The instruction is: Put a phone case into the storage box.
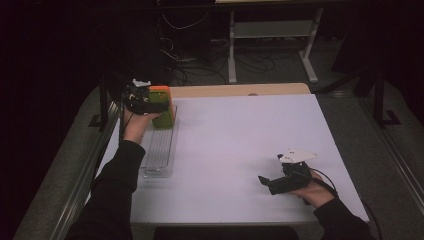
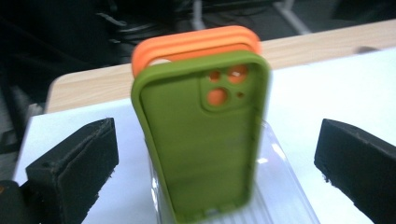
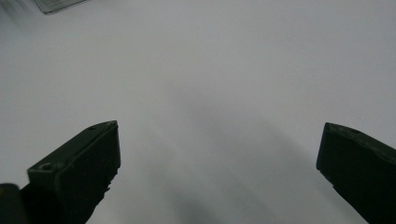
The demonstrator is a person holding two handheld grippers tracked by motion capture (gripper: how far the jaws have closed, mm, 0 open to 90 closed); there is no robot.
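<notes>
At the desk's far left corner, a green phone case (image 2: pixel 203 140) stands upright in a clear rack (image 1: pixel 161 150), orange cases (image 2: pixel 196 44) just behind it. Left claw (image 2: pixel 210 154) gapes wide around it, untouching; right claw (image 3: pixel 219 158) hovers wide over bare desk (image 1: pixel 240 135).

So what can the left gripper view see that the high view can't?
Only the left gripper view: the camera holes in the green case, with orange showing through them. Only the high view: the person's hands, the right tool low over the table, and the floor cables. Both: the green case upright in the clear tray before the orange case, and the left tool open.
</notes>
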